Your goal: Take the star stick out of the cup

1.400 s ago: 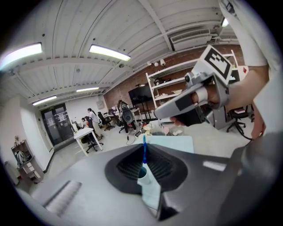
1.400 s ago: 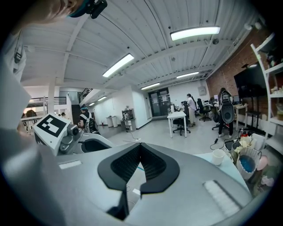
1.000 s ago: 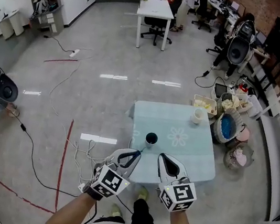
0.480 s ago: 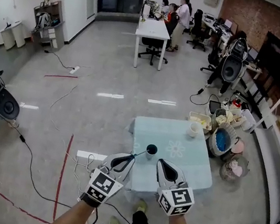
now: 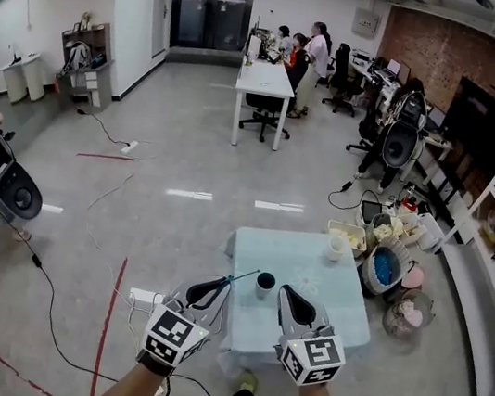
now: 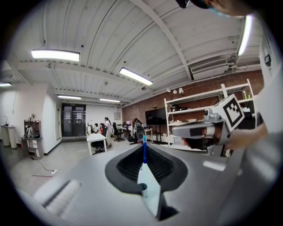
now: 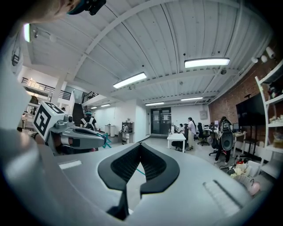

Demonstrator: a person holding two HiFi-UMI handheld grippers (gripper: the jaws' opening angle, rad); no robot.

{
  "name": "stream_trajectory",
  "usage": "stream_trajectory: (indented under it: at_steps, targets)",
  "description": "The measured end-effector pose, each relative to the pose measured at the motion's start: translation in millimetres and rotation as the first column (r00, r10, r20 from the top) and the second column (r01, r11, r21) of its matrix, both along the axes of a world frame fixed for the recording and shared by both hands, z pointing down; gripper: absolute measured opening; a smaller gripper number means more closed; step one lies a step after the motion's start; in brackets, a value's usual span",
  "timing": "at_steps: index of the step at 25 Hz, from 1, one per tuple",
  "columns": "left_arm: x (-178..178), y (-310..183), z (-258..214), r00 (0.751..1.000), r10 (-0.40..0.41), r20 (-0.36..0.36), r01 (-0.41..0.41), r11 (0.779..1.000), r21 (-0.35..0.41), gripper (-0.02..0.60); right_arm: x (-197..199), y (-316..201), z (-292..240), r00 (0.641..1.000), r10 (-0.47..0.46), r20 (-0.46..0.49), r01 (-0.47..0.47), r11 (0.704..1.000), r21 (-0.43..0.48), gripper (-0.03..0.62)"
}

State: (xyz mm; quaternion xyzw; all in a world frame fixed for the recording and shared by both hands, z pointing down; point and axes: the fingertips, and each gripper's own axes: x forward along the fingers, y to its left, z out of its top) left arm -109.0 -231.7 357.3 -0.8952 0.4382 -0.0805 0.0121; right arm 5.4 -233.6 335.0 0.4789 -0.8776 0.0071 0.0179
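Left gripper (image 5: 212, 288) is clamped on the star stick (image 5: 240, 278), jaws pressed together on it. In the left gripper view the blue shaft pokes straight out past the jaw tips. In the right gripper view the star end shows right at the left gripper's nose. The stick is out of the cup (image 5: 265, 286) and held in the air. In the head view its free end points up-right, ending just up-left of the cup rim.

Right gripper (image 5: 291, 297) has its jaws closed tip to tip with nothing gripped. A bit of the teal shaft shows through the slot below the tips but is not between them. The right gripper sits just right of the cup, level with the left one, both over the near edge of the table (image 5: 334, 301).

The cup is dark and upright, near the table's near-left part. The table has a light blue cloth with a white flower print. A white mug (image 5: 337, 247) stands at the far right corner. Baskets of stuff (image 5: 383, 266) sit on the floor right of the table. A white desk (image 5: 266, 77) with people around it is far back.
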Motion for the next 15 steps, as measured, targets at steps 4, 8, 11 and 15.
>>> stream_trajectory:
  at_steps: [4,8,11,15]
  targets:
    - [-4.2,4.7,-9.4,1.000,-0.009,-0.016,0.009,1.000,0.027,0.018,-0.8,4.0,-3.9,1.000,0.008,-0.002,-0.008,1.000,0.014,0.011]
    - [-1.3,8.1,-16.8,1.000,-0.020,-0.021,0.021,0.999,0.045,0.018,5.1,7.7,-5.3,1.000,0.015,-0.007,-0.015,1.000,0.018,0.011]
    - [-0.9,9.1,-18.8,0.999,-0.027,-0.024,0.028,0.999,0.046,0.018,8.3,9.0,-6.7,1.000,0.022,-0.012,-0.022,1.000,0.019,0.011]
    - [-4.8,11.9,-19.5,0.999,-0.033,-0.028,0.035,0.998,0.046,0.018,6.1,11.1,-7.8,1.000,0.022,-0.015,-0.021,1.000,0.023,0.009]
